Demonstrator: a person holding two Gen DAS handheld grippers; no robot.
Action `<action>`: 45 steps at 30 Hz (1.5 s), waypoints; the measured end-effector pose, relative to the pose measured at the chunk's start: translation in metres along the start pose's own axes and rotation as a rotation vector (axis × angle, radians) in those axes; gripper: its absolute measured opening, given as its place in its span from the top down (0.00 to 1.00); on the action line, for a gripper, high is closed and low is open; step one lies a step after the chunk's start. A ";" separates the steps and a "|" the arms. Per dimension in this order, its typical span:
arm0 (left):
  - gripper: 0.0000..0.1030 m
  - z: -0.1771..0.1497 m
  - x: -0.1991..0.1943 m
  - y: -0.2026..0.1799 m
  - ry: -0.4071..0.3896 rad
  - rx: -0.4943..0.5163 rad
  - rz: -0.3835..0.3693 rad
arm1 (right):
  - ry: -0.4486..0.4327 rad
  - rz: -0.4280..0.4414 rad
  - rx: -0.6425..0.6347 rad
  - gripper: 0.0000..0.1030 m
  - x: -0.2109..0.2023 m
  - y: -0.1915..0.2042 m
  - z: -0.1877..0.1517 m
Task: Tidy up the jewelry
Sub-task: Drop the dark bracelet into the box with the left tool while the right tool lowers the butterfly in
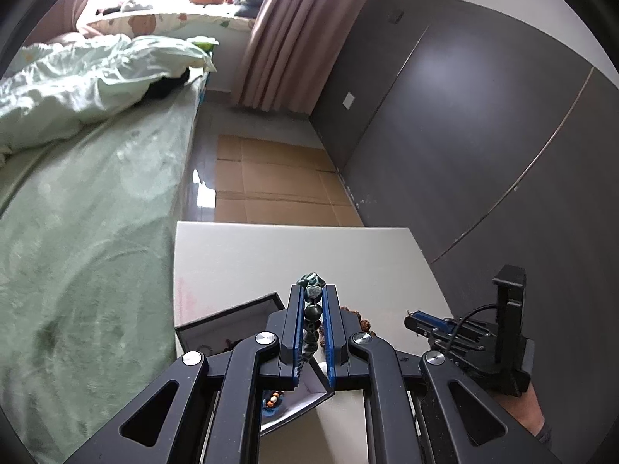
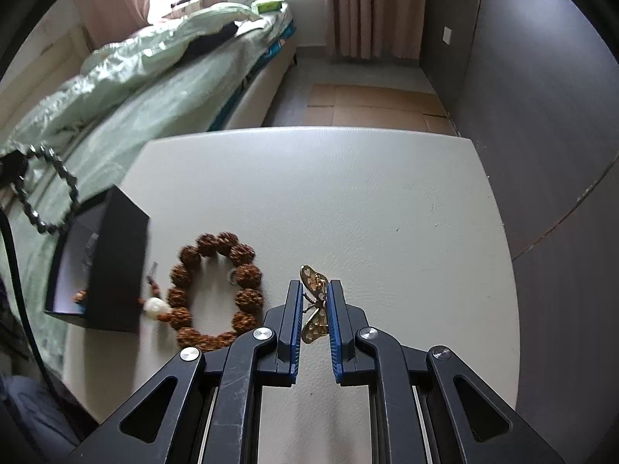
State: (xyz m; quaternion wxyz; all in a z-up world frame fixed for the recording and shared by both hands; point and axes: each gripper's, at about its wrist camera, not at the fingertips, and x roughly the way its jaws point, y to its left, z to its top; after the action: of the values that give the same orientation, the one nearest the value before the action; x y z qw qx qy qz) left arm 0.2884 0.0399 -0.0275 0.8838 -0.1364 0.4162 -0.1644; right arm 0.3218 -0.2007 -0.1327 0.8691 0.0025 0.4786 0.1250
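My left gripper (image 1: 312, 301) is clamping a dark bead bracelet (image 1: 312, 319); my right gripper (image 2: 315, 301) is pinching a gold brooch (image 2: 315, 305), seemingly clear of the table (image 2: 348, 193).

Black linkage arms, blue-padded fingers (image 2: 296, 324), silver screws (image 2: 261, 334)

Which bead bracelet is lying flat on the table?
The brown bracelet with big knobbly beads lies on the white table. The dark green bracelet is up in the left gripper.
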 end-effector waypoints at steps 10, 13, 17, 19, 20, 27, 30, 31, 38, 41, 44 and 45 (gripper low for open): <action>0.91 -0.004 -0.013 -0.004 0.002 0.010 0.056 | -0.087 0.116 0.010 0.87 -0.035 0.022 0.003; 0.90 -0.005 -0.010 -0.001 0.015 0.012 0.064 | -0.122 0.153 0.001 0.87 -0.049 0.032 0.004; 0.89 -0.006 0.001 0.008 0.083 -0.017 0.123 | -0.140 0.200 -0.014 0.87 -0.057 0.046 0.003; 0.75 -0.008 0.003 0.014 0.100 -0.046 0.097 | -0.144 0.225 -0.024 0.87 -0.059 0.054 0.003; 0.68 -0.008 0.002 0.017 0.099 -0.057 0.090 | -0.145 0.237 -0.028 0.87 -0.059 0.058 0.003; 0.38 -0.015 -0.024 0.037 0.017 -0.106 0.112 | -0.133 0.303 -0.034 0.87 -0.047 0.082 0.005; 0.38 -0.013 -0.028 0.047 0.009 -0.127 0.129 | -0.132 0.328 -0.042 0.87 -0.044 0.096 0.006; 0.38 -0.012 -0.030 0.050 0.005 -0.129 0.134 | -0.131 0.342 -0.045 0.87 -0.041 0.103 0.008; 0.37 -0.010 -0.039 0.065 -0.028 -0.147 0.157 | -0.120 0.386 -0.051 0.87 -0.028 0.136 0.011; 0.37 -0.011 -0.040 0.069 -0.030 -0.150 0.173 | -0.126 0.413 -0.055 0.87 -0.024 0.147 0.014; 0.37 -0.012 -0.042 0.076 -0.034 -0.161 0.181 | -0.129 0.419 -0.048 0.87 -0.019 0.154 0.018; 0.37 -0.012 -0.042 0.077 -0.035 -0.164 0.183 | -0.129 0.423 -0.045 0.87 -0.017 0.154 0.018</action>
State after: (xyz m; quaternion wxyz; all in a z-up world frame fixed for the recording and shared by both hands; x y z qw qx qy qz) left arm 0.2673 0.1258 -0.0351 0.8881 -0.1723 0.4235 -0.0461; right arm 0.2956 -0.0527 -0.0897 0.8523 0.0915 0.4078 0.3145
